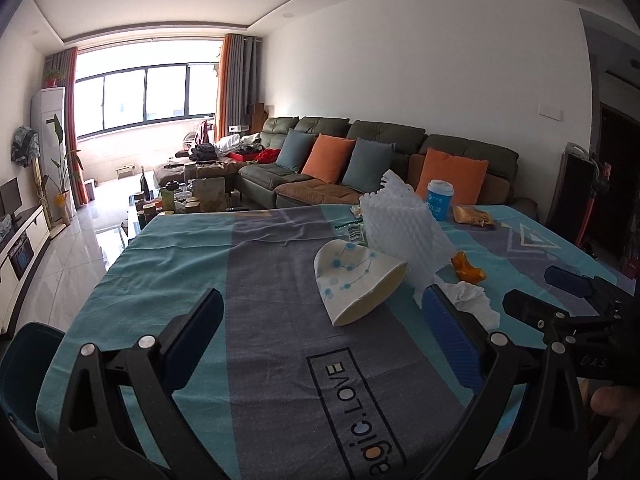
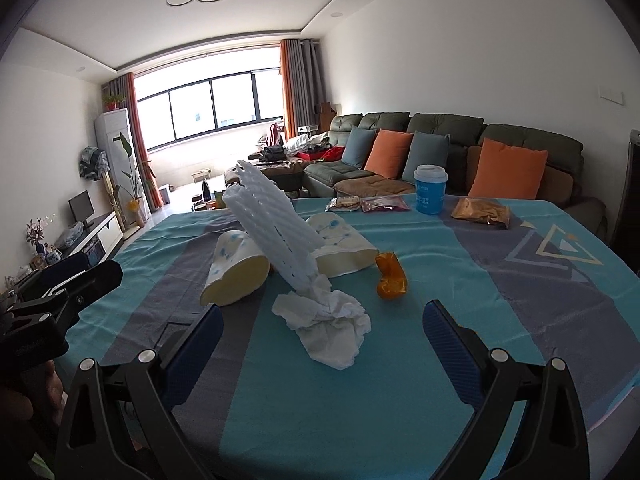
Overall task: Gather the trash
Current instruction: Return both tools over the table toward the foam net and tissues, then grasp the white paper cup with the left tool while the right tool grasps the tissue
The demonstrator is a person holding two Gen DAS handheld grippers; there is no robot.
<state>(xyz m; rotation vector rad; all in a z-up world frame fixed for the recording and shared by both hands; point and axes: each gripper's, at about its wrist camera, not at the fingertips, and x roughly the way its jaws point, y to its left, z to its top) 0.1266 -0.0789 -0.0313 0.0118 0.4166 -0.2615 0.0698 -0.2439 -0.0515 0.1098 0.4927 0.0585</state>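
The table (image 2: pixel 400 420) lies under both tools. Ahead of the left gripper (image 1: pixel 324 336), spread wide and empty, lies a paper cup (image 1: pixel 356 280), with foam netting (image 1: pixel 404 236) beyond it. Just ahead of the right gripper (image 2: pixel 322 340), also spread and empty, sits a tissue (image 2: pixel 328 324); an orange wrapper (image 2: pixel 391 276) lies further on, right.

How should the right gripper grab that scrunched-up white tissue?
Best to grip the crumpled tissue across its bulging near end. It lies straight ahead of the open right gripper, between its fingers, so coming forward and slightly down probably works. Its far end touches the white foam net, so staying on the near lump should keep the net from being dragged along.
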